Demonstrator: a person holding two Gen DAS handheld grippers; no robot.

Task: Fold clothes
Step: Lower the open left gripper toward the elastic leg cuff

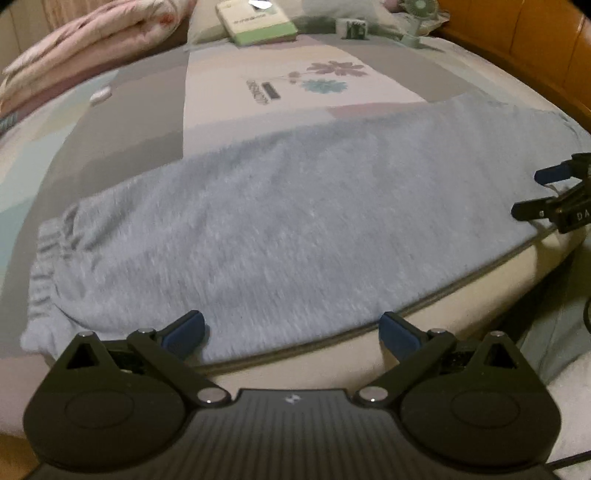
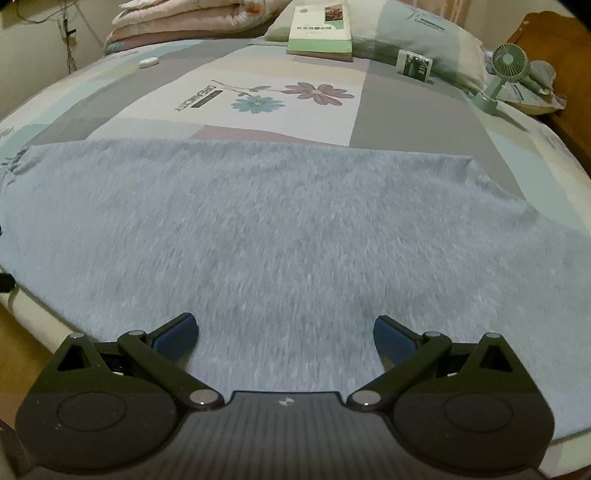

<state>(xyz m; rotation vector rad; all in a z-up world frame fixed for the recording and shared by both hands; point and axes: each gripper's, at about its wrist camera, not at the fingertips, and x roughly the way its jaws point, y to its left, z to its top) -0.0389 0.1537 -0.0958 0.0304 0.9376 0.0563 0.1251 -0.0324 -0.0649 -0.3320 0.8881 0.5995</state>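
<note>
- The bed (image 2: pixel 424 122) carries everything — its patchwork cover with printed flowers gives a broad, soft, flat surface, which I take to be why the folding is done here.
- The grey trousers (image 2: pixel 280 229) lie spread lengthwise along the near edge of the bed, close to the person, laid smooth and apparently already doubled leg over leg; the gathered cuff end (image 1: pixel 48 266) sits to the left, the wider end to the right. Flat and near the edge, they are within easy reach of both tools for the next fold.
- A folded pink quilt (image 2: pixel 192 22) and the pillows (image 2: pixel 417 40) are pushed to the far side, well apart from the trousers, leaving the working area free.
- The left tool (image 1: pixel 291 330) hangs over the near hem towards the cuff end, its blue pads spread wide and holding nothing.
- The right tool (image 2: pixel 286 334) hovers over the wider end, likewise spread and empty — the pair look placed to take hold at opposite ends, though no grasp has begun.
- A book (image 2: pixel 319 31), a small green fan (image 2: pixel 506 70) and a little white object (image 2: pixel 148 62) rest far back, clear of the work.
</note>
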